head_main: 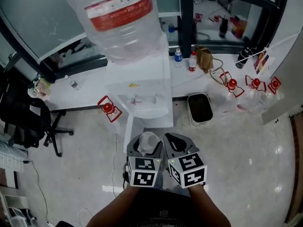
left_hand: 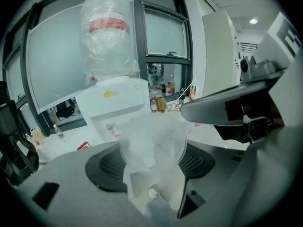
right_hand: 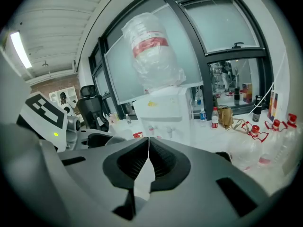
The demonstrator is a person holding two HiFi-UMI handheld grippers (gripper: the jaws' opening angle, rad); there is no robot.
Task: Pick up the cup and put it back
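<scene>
A clear, thin plastic cup [head_main: 148, 139] stands upright between the jaws of my left gripper [head_main: 147, 145], which is shut on it. In the left gripper view the cup [left_hand: 152, 143] fills the middle, with its rim facing the camera and the jaw pads pressing on both sides. My right gripper [head_main: 175, 142] hangs right beside the left one and is shut with nothing in it; its jaws [right_hand: 148, 148] meet in a thin line. Both grippers float above the floor, just in front of the white water dispenser [head_main: 142, 96].
The dispenser carries a big clear bottle [head_main: 118, 18] with a red label. A black bin [head_main: 199, 109] stands to its right, and several empty red-capped bottles [head_main: 255, 91] lie further right. An office chair [head_main: 23, 122] is at the left. Small bottles [head_main: 179, 56] line the window ledge.
</scene>
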